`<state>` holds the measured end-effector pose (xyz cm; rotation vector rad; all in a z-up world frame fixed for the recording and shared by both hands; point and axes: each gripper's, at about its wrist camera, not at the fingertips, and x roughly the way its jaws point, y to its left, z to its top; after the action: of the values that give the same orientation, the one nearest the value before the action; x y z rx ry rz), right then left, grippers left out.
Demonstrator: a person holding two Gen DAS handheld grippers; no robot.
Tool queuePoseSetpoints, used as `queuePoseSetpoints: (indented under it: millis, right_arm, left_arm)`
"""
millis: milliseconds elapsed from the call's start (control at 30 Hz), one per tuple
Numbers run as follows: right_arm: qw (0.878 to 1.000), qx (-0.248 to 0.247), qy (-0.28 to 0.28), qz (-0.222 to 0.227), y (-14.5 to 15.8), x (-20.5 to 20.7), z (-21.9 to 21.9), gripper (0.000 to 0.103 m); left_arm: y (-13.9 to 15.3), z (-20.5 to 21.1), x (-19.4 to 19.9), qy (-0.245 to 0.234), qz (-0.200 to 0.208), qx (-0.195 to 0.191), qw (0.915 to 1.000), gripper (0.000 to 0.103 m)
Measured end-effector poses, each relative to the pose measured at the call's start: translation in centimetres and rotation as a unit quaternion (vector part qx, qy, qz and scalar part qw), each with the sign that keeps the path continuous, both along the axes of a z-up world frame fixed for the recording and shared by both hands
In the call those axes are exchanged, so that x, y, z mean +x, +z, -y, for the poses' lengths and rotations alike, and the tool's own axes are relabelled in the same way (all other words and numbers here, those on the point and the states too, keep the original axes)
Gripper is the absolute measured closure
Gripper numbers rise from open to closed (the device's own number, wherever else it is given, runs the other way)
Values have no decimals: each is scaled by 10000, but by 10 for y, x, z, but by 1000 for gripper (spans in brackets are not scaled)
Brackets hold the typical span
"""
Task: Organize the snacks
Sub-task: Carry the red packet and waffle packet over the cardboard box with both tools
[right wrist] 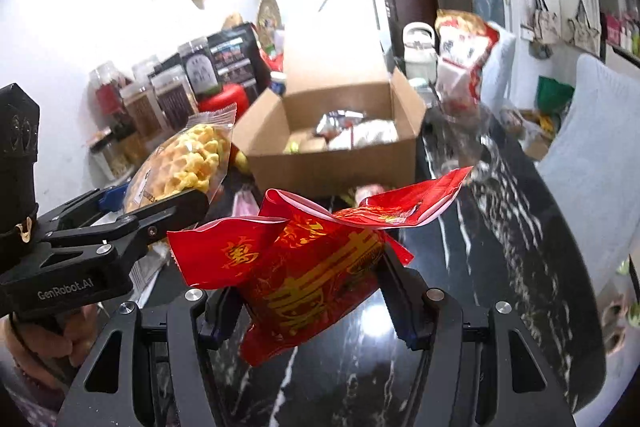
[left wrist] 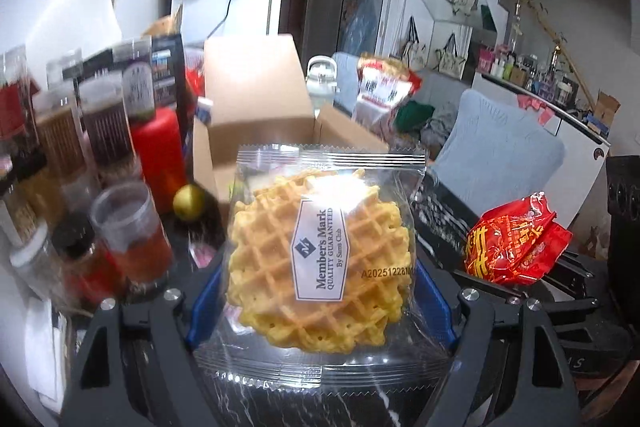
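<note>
left tongs clamp the clear waffle packet upright between blue pads; right tongs clamp the crumpled red snack bag; cardboard box contents blurred

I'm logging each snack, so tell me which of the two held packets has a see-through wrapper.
The clear waffle packet in the left gripper; the crinkled red foil packet in the right gripper is opaque.

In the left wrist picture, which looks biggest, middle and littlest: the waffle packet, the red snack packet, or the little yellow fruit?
1. Waffle packet, biggest, though it sits right at the camera, which swells it.
2. Red snack packet, middle.
3. Yellow fruit, littlest; it lies farther off, so its real size is unsure.
</note>
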<state>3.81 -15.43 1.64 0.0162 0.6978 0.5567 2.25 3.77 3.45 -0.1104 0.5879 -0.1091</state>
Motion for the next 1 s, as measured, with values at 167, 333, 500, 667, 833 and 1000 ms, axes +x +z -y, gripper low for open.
queuePoseSetpoints:
  millis: [167, 333, 500, 667, 833, 1000]
  right_arm:
    - [9995, 19, 55, 305, 20, 12, -1, 42]
    - [9983, 68, 95, 563, 35, 34, -6, 42]
    - [9979, 106, 172, 619, 45, 67, -14, 42]
    - [9970, 58, 185, 751, 51, 104, -21, 42]
    - [9969, 38, 250, 741, 50, 145, -31, 42]
    - [9972, -32, 298, 689, 42, 181, -41, 42]
  left_arm:
    - [19, -3, 13, -12, 279, -24, 9996, 21]
    - [34, -9, 40, 36, 494, 56, 9988, 21]
    - [45, -15, 72, 90, 603, 85, 9981, 21]
    - [50, -21, 108, 121, 627, 103, 9979, 21]
    - [47, -29, 145, 205, 601, 130, 9979, 21]
    - [32, -39, 185, 302, 326, 162, 9989, 21]
